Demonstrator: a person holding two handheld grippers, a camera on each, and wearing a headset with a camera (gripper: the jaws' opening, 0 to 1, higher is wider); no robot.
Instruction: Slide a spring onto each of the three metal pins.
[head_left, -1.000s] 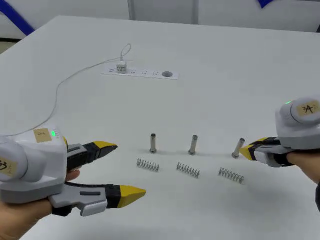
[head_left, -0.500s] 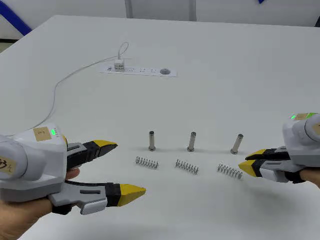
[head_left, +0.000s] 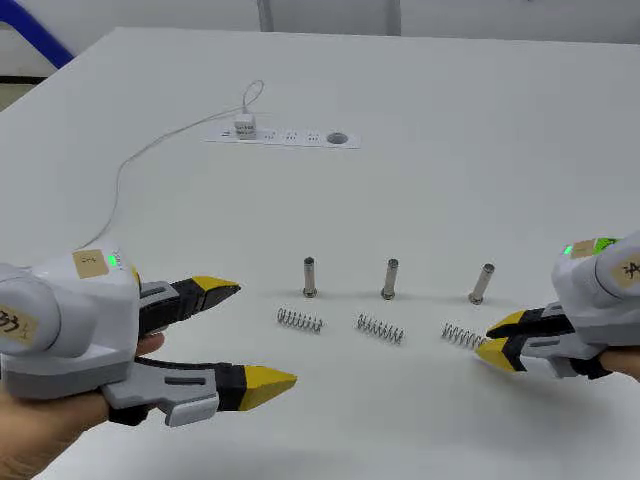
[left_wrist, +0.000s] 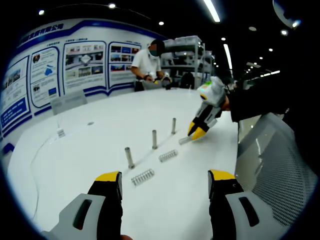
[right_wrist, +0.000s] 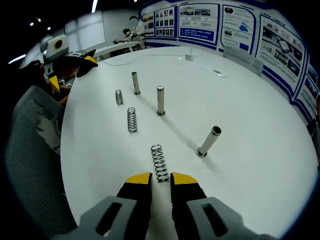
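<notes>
Three metal pins stand upright in a row on the white table: left pin (head_left: 310, 277), middle pin (head_left: 390, 279), right pin (head_left: 482, 283). In front of each lies a spring: left spring (head_left: 299, 320), middle spring (head_left: 379, 329), right spring (head_left: 462, 336). My right gripper (head_left: 497, 340) sits low at the right spring's near end. In the right gripper view that spring (right_wrist: 159, 161) runs in between the yellow fingertips (right_wrist: 139, 179), which stand a narrow gap apart. My left gripper (head_left: 250, 335) hovers wide open with nothing in it, left of the left spring.
A white power strip (head_left: 282, 137) with a plug and a trailing cable lies at the far middle of the table. A person (left_wrist: 148, 62) stands beyond the table's far end. A mesh chair (left_wrist: 280, 165) is beside the table's edge.
My right gripper has dropped from beside the right pin down to the right spring's end. The left gripper has stayed where it was, open.
</notes>
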